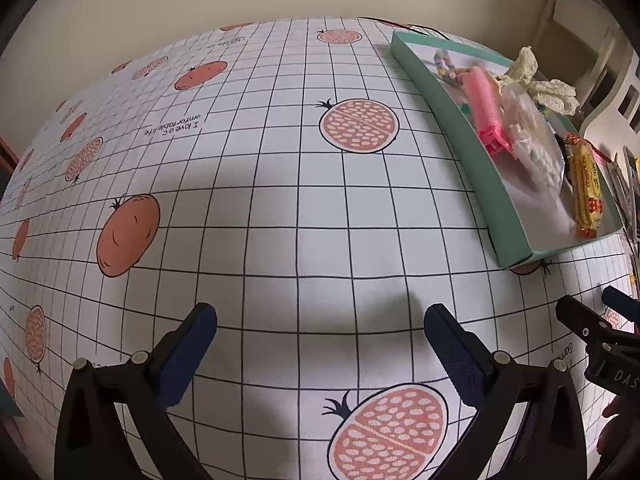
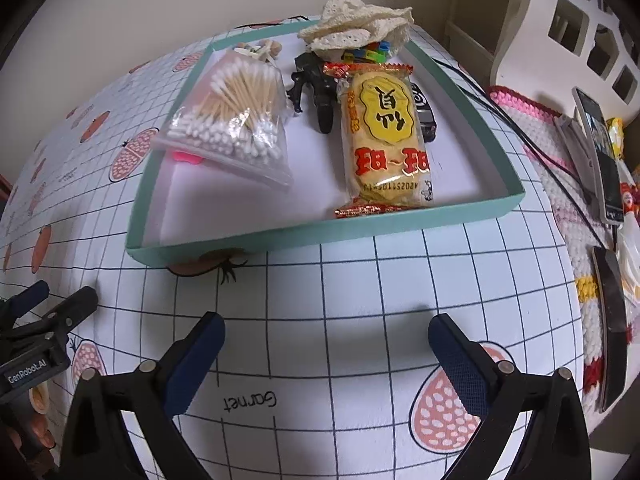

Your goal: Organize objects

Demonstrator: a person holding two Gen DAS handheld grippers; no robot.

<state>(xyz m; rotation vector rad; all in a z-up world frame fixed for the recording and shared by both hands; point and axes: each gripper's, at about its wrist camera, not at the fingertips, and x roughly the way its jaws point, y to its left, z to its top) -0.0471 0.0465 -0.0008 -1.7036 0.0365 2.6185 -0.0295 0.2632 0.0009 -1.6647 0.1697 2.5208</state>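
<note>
A shallow teal tray (image 2: 280,236) (image 1: 436,96) stands on the checked tablecloth. In it lie a bag of cotton swabs (image 2: 232,120) (image 1: 532,144), a yellow snack packet (image 2: 386,140) (image 1: 588,188), a black toy figure (image 2: 312,80), a pink object (image 1: 486,112), coloured clips (image 2: 368,54) and a cream crochet cloth (image 2: 356,24) (image 1: 536,80). My left gripper (image 1: 320,332) hovers open over bare cloth, left of the tray. My right gripper (image 2: 326,340) is open too, just in front of the tray's near wall. Neither holds anything.
The tablecloth (image 1: 280,200) has a black grid and orange fruit prints. Right of the tray lie a pink-and-white crochet mat (image 2: 560,152), a phone (image 2: 602,160), a cable and small items. A white cut-out panel (image 2: 572,28) stands behind.
</note>
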